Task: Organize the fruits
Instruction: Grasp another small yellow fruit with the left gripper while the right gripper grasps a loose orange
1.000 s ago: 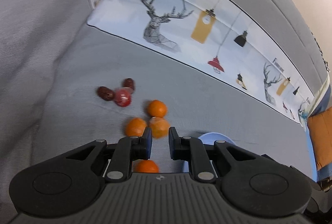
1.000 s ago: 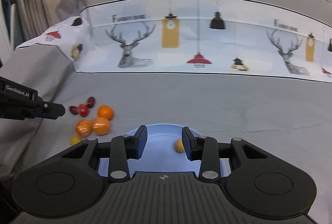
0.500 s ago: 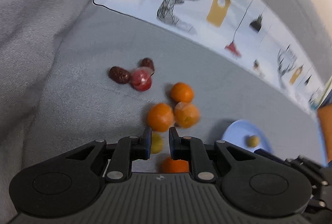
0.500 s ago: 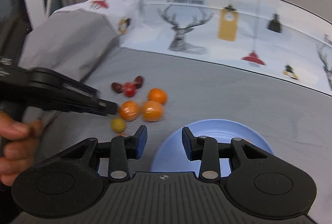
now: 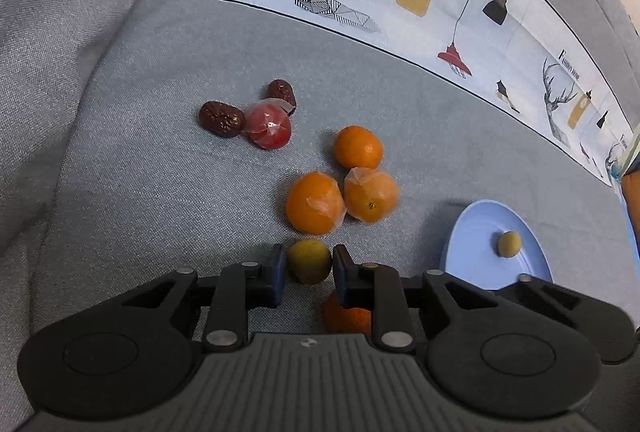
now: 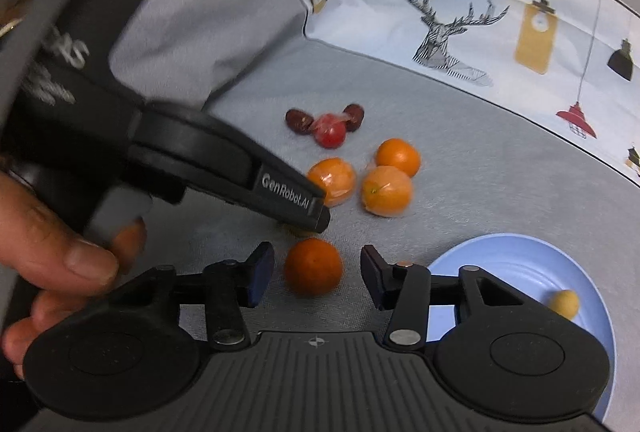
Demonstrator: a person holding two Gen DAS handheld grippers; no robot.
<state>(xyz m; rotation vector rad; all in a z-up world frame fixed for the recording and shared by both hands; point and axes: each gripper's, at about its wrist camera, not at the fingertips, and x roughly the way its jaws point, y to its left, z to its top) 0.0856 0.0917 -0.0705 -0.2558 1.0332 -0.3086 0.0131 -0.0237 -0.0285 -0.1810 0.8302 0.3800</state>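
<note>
We see both grippers lowered onto fruit pile since a second ago. Left gripper point(image 5: 308, 270) opening around yellow fruit point(image 5: 310, 260), lower centre, pads not gripping. Right gripper point(image 6: 316, 274) opening astride orange point(image 6: 313, 266), gaps either side. Plate point(image 6: 500, 256) lower right holds one fruit; two pickups imminent.

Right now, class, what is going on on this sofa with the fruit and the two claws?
A person holds a claw in each hand over a grey sofa seat scattered with small fruit. The left claw straddles a small yellow-green round fruit, its jaws opening. The right claw straddles a small orange citrus fruit, jaws opening and clear of it. A round light-blue plate already holds one small yellow fruit. Three more oranges, a wrapped red fruit and two dark dates lie loose.
</note>
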